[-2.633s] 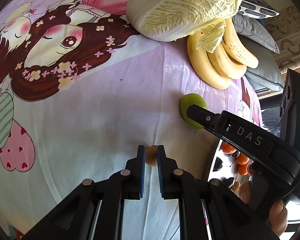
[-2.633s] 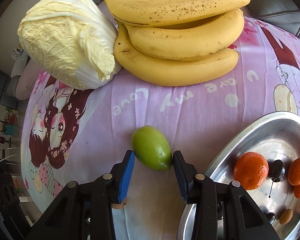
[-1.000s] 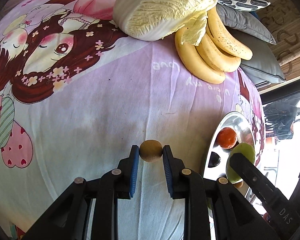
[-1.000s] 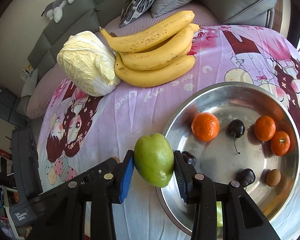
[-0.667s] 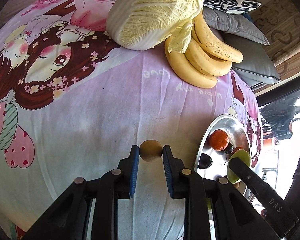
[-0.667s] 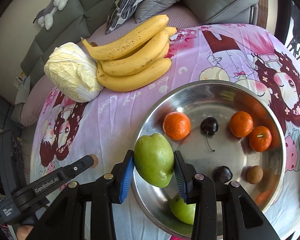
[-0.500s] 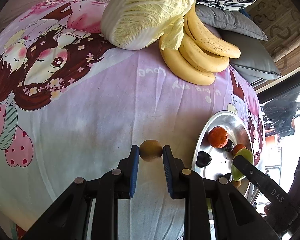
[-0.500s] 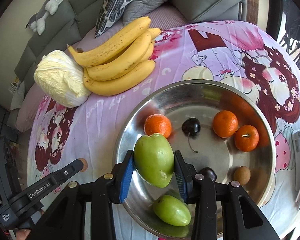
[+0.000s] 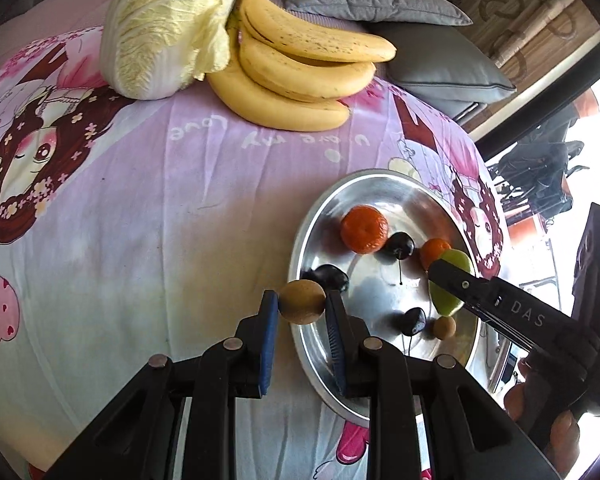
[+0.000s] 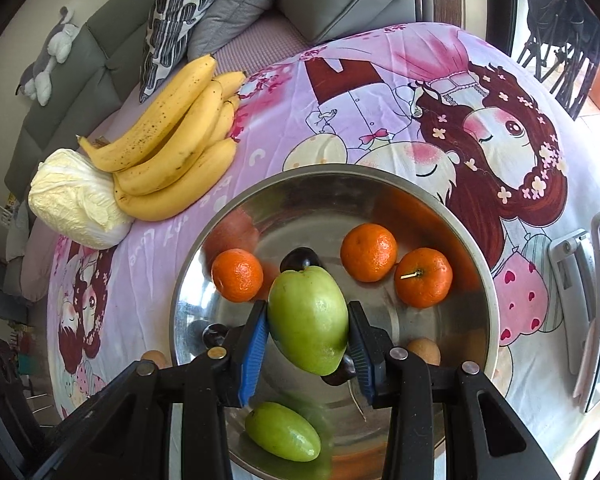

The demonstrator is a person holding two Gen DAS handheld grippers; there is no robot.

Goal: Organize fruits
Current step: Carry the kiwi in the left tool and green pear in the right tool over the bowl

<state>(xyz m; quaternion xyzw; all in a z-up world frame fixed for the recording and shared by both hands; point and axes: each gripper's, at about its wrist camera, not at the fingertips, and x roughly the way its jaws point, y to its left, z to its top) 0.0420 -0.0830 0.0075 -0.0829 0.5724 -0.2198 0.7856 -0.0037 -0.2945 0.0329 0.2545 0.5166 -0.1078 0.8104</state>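
Now, here is each thing.
Left claw (image 9: 302, 307): squeezed tight on a small round brown fruit (image 9: 302, 301), pinched between its blue pads (image 9: 269, 334).
Left claw's pose: it points down at a slant, with its tips over the near rim of the round shiny metal bowl (image 9: 300, 240).
Right claw (image 10: 308, 338): clamped on a big green pear-shaped fruit (image 10: 308, 322), one blue pad on each side.
Right claw's pose: it tips down over the middle of the bowl and holds the green fruit up above the bottom.
Hand: some fingers (image 9: 560, 436) wrap the right claw's handle at the lower right of the left view.
Inside the bowl: three small orange mandarins (image 10: 369, 252), dark cherries (image 10: 300, 259), another small brown fruit (image 10: 424, 350) and a second green fruit (image 10: 283, 432) near the front rim.
Outside the bowl: a bunch of yellow bananas (image 10: 172, 136) touching a pale leafy cabbage (image 10: 76, 200).
Tabletop: it wears a pink cloth with cartoon girls (image 10: 380, 92).
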